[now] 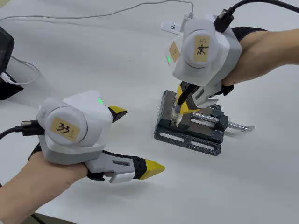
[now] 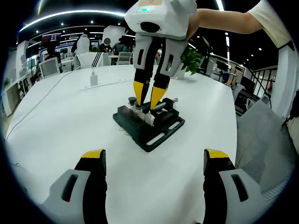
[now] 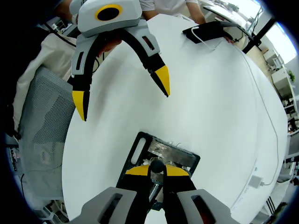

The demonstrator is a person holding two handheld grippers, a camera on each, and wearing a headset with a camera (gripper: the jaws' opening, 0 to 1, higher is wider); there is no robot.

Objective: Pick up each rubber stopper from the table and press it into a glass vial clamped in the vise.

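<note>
A small black vise (image 1: 187,133) stands on the white table, with clear glass vials (image 1: 176,116) clamped upright in its jaws. My right gripper (image 1: 183,103) hangs directly over the vials, shut on a dark round rubber stopper (image 3: 156,164) held between its yellow tips. From the left gripper view, the right gripper (image 2: 148,95) points down at the vise (image 2: 149,123), where dark-capped vials (image 2: 133,101) stand in a row. My left gripper (image 1: 137,140) rests low to the left of the vise, open, with nothing between its fingers (image 2: 93,156).
A black device (image 1: 4,65) sits at the table's left edge, and a white cable (image 1: 93,16) runs along the back to a white adapter (image 1: 170,27). The vise screw handle (image 1: 236,126) sticks out to the right. A mesh chair (image 2: 261,140) stands beside the table.
</note>
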